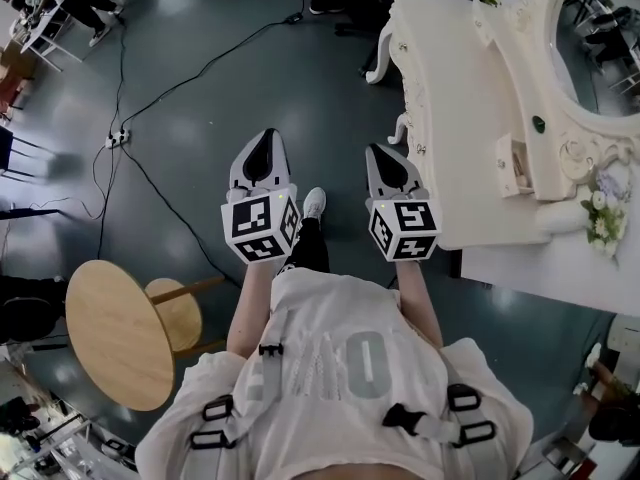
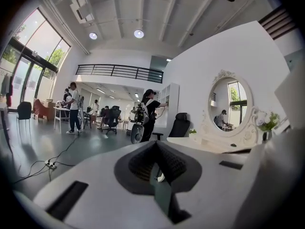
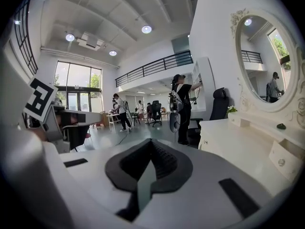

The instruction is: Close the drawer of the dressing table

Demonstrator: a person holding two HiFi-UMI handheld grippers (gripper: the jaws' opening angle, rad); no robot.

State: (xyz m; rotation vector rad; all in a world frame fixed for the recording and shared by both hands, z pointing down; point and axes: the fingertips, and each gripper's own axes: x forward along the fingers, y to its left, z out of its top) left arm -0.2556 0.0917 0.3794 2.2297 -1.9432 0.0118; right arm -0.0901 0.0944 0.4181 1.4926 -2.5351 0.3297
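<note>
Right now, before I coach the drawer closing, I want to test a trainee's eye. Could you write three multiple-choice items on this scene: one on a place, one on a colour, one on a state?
1. Where in the head view is the dressing table?
A lower left; B upper right; C bottom centre.

2. What colour is the round table?
A black; B blue; C light wood.

3. How do the jaws of the right hand-held gripper stand?
A shut, with nothing held; B wide open; C shut on a cup.

Answers:
1 B: it fills the upper right of the head view.
2 C: its top is pale wood against the dark floor.
3 A: the right gripper view shows the jaws together with nothing between them.
</note>
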